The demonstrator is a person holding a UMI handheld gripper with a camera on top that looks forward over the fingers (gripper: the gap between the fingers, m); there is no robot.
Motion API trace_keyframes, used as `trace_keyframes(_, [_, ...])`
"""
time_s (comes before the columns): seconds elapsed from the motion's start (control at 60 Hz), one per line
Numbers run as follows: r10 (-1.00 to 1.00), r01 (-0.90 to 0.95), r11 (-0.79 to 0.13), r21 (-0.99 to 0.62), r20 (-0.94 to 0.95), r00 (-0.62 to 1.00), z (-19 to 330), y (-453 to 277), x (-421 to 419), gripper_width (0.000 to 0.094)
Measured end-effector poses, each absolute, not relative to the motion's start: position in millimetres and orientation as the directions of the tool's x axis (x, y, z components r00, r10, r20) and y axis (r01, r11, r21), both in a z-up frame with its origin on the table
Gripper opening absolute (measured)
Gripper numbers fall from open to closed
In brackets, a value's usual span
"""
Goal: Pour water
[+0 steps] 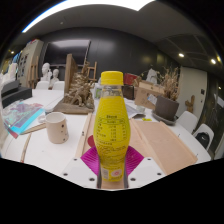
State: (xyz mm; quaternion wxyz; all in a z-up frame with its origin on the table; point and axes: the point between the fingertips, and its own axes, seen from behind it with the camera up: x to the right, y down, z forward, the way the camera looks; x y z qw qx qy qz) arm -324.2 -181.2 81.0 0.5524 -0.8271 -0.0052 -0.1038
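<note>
Gripper view: the gripper (112, 160) clenches the yellow bottle (111, 125) upright between both fingers; the mug (56, 127) sits left on the table (165, 145). Carry it level, then tilt slowly over the mug's rim.

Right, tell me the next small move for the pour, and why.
Probably lift the bottle a little and carry it toward the mug. The gripper looks shut on the bottle, which stands upright with its yellow cap on, and the mug sits apart on the table.
</note>
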Motion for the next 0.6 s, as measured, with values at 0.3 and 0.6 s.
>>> trace_keyframes(0.3, [-0.038, 0.628, -0.333, -0.703, 0.676, 0.736, 167, -108, -324, 0.0297])
trace_keyframes(0.6, [0.027, 0.984, -0.146, -0.101, 0.994, 0.106, 196, -34, -373, 0.0294])
